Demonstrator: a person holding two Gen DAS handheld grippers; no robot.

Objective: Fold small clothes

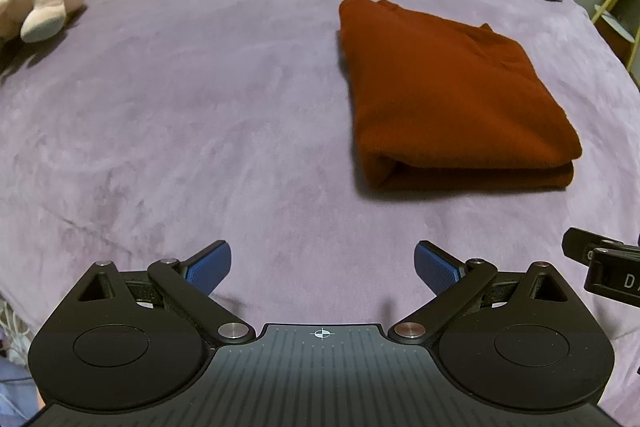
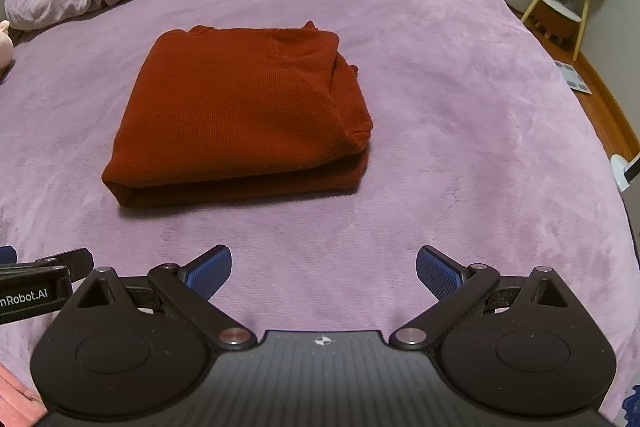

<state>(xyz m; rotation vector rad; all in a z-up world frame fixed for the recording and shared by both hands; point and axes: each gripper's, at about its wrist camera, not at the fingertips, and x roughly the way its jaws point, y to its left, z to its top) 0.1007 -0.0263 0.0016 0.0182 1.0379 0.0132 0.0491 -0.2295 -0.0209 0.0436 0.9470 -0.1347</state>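
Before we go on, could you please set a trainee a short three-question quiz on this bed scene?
1. True or false: the red garment lies folded on the bed.
2. Which gripper holds cloth? A) the left gripper B) the right gripper C) neither
3. Fill in: at the bed's left edge lies a pink ____.

Key:
1. True; it is a compact stack with its fold toward the cameras.
2. C; both are open with nothing between the fingers.
3. Plush toy.
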